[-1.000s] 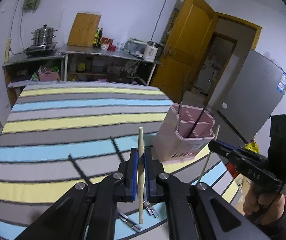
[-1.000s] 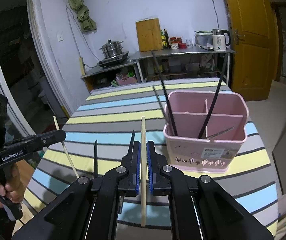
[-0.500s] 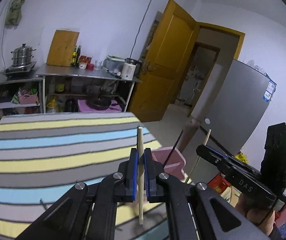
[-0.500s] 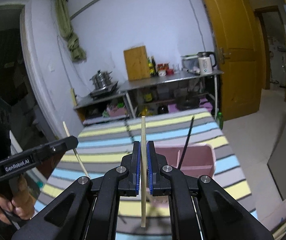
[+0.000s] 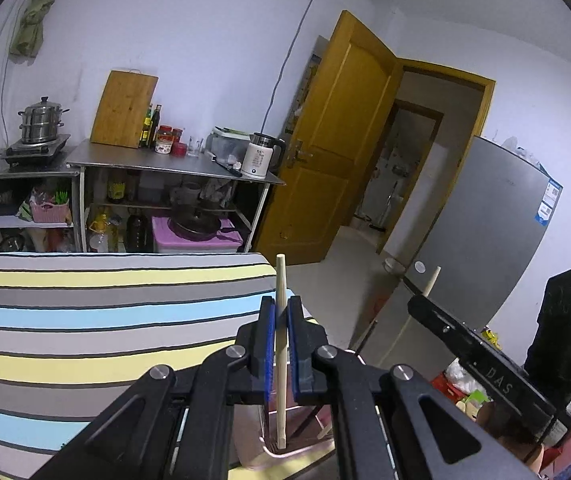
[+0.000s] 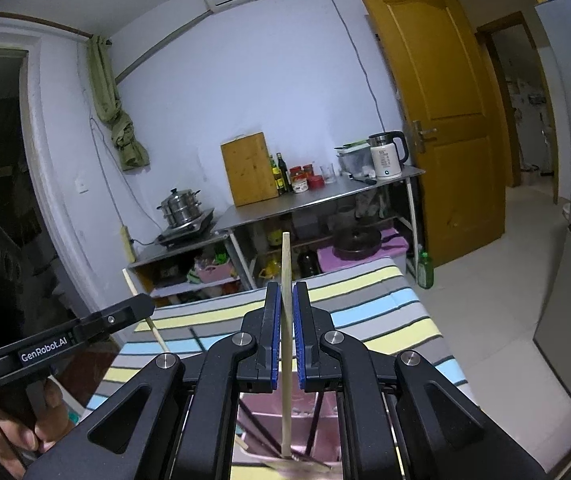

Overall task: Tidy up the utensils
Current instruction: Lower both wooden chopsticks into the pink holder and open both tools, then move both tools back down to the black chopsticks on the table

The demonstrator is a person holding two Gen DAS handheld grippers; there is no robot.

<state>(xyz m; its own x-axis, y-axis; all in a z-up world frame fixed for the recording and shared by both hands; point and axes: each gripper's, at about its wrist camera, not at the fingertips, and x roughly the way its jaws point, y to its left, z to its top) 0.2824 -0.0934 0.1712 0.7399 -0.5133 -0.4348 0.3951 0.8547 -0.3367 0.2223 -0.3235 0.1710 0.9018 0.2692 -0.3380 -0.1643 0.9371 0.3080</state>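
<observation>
My left gripper (image 5: pixel 280 312) is shut on a pale wooden chopstick (image 5: pixel 281 344) that stands upright, its lower tip over the pink utensil holder (image 5: pixel 285 450) low in the left wrist view. The right gripper (image 6: pixel 284 300) is likewise shut on a second wooden chopstick (image 6: pixel 285 344), whose lower end hangs above the pink holder (image 6: pixel 285 412). Dark chopsticks (image 6: pixel 257 428) lean inside the holder. Each gripper shows in the other's view: the right gripper (image 5: pixel 425 304) at the right, the left gripper (image 6: pixel 141 304) at the left, held by a hand (image 6: pixel 21 432).
The holder sits on a table with a striped cloth (image 5: pixel 105 320) of yellow, blue and grey. Beyond it stand metal shelves with a steamer pot (image 5: pixel 41 124), a cutting board (image 5: pixel 123 108) and a kettle (image 5: pixel 259 156). A yellow door (image 5: pixel 337 140) and a grey fridge (image 5: pixel 485 248) are at the right.
Both grippers have risen and tipped upward with their chopsticks. The pink holder slid from the middle of each view down to the bottom edge, and more of the room came into sight.
</observation>
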